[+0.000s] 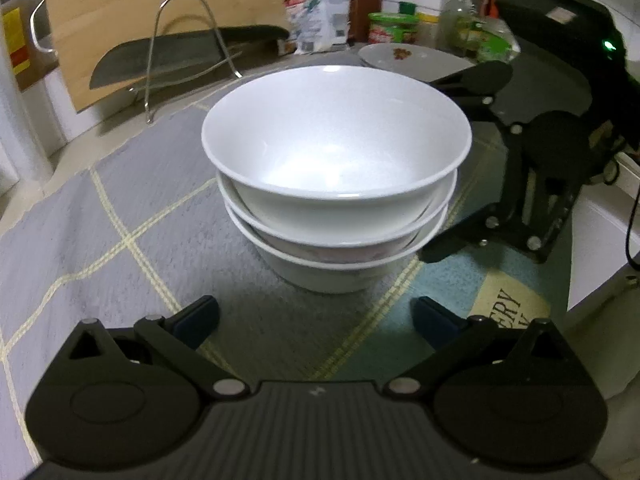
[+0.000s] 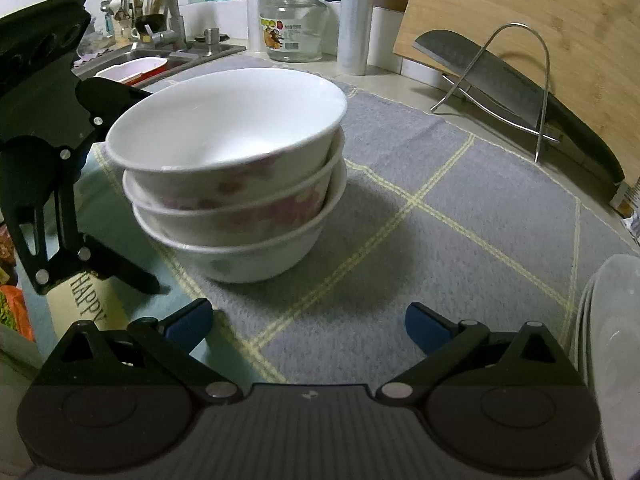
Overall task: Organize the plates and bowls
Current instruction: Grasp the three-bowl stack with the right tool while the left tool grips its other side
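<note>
Three white bowls nested into one stack of bowls (image 1: 336, 184), standing on the grey checked mat (image 1: 120, 200), nothing holding it. Left gripper (image 1: 316, 316) just short of the stack, spread wide, blue pads clear of the china and empty. Right gripper (image 2: 308, 320) likewise gaping and empty, angled in from the other flank of the stack, one black finger up near the top rim, the other low by the bottom bowl; touching or merely close, impossible to say from here. Worth watching: top bowl sitting a shade off-centre on the two beneath, so probably ready to rock or slide under any sideways nudge from a finger. Two claws crowding the same stack too, so a fair chance of knocking into each other, or of shoving the pile from both flanks at once and skidding it across the cloth. Glazed walls, likely slick, so a pinch on one rim alone liable to slip or to lift the upper bowl crooked. Beyond the stack, a cleaver (image 2: 500, 76) propped on a wire rack (image 2: 520, 80) against a wooden board (image 2: 540, 20): no place for a runaway bowl. Off to the side of the stack, a pile of plates (image 2: 612, 340) at the edge of the right wrist view, easy to clip with a careless swing.
</note>
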### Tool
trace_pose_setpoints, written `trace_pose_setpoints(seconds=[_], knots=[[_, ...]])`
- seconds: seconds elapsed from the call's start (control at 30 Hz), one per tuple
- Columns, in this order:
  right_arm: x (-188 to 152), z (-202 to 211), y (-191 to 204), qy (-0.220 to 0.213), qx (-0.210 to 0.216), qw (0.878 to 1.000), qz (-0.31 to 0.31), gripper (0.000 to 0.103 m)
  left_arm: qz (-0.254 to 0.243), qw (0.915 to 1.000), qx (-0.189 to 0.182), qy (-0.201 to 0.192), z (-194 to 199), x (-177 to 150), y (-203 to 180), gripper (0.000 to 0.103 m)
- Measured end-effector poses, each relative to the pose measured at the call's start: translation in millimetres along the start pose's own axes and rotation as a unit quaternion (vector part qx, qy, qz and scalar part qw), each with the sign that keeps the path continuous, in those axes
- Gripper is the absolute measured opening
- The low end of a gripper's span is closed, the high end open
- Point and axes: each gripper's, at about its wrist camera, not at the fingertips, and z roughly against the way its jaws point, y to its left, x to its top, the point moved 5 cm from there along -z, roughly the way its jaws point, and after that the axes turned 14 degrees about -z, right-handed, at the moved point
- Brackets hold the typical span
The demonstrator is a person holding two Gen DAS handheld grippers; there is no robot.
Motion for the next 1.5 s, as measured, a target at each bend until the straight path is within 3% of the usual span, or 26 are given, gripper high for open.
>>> trace_pose_setpoints(seconds=[0.37,0.53,0.7,0.97,1.03,1.5], knots=[[11.1,-7.6,8.0,0.036,0.004,0.999,0.038,0.103,-0.053,0.9966,-0.061,-0.019,-4.5,5.9,15.2,0.102],[16.9,-3.9,17.9,0.041,0.038,0.995,0.076,0.103,-0.070,0.9936,-0.080,-0.038,0.7,14.9,24.7,0.101],[22.5,-3.3,19.2,0.052,0.076,0.991,0.099,0.091,-0.096,0.9893,-0.101,-0.042,0.3,21.4,26.2,0.096],[30.2,-0.4,20.6,0.057,0.117,0.984,0.121,0.084,-0.101,0.9845,-0.137,-0.043,0.4,26.6,28.0,0.089],[31.2,0.0,20.8,0.060,0.121,0.983,0.121,0.082,-0.105,0.9832,-0.143,-0.045,0.6,28.2,27.7,0.086],[34.0,-0.2,22.0,0.067,0.122,0.982,0.127,0.082,-0.123,0.9781,-0.161,-0.047,0.1,28.5,29.0,0.086]])
